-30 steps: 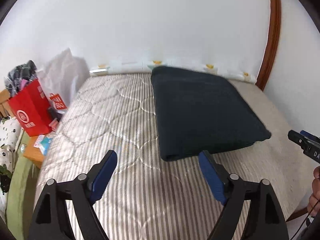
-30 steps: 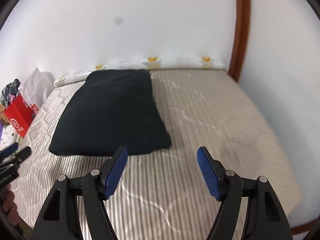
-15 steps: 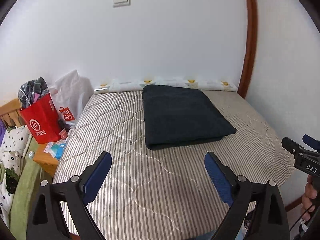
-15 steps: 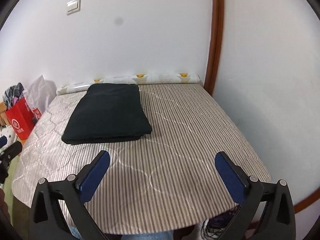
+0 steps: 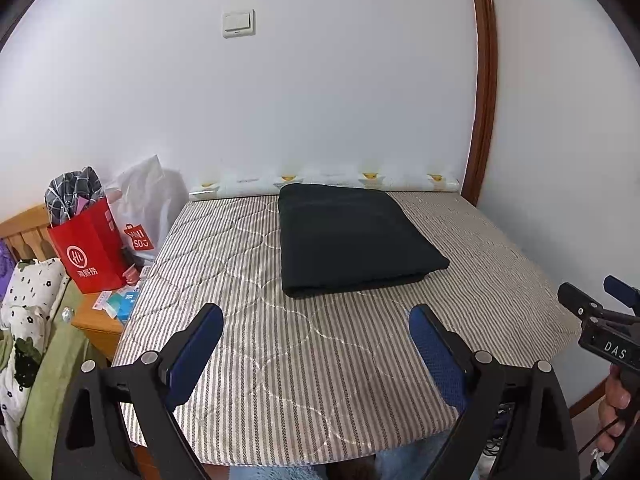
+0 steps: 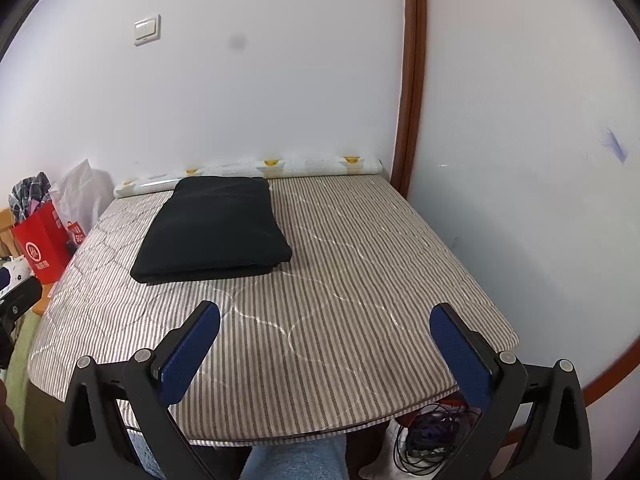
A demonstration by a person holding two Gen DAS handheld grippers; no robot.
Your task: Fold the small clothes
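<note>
A dark folded garment (image 5: 352, 236) lies flat on the striped quilted mattress (image 5: 312, 360), toward its far side near the wall. It also shows in the right wrist view (image 6: 216, 224). My left gripper (image 5: 316, 344) is open and empty, held above the mattress's near edge, well short of the garment. My right gripper (image 6: 324, 344) is open and empty, also back over the near edge. The right gripper's side shows at the right edge of the left wrist view (image 5: 600, 320).
A red paper bag (image 5: 90, 248) and a white plastic bag (image 5: 144, 208) stand on a wooden bedside stand (image 5: 100, 324) left of the mattress. A patterned roll (image 6: 248, 170) lies along the wall. Cables (image 6: 428, 436) lie on the floor under the near right corner.
Both grippers have pulled back and up from the garment, which now looks smaller and farther. Both jaws have opened wider. The garment has not moved.
</note>
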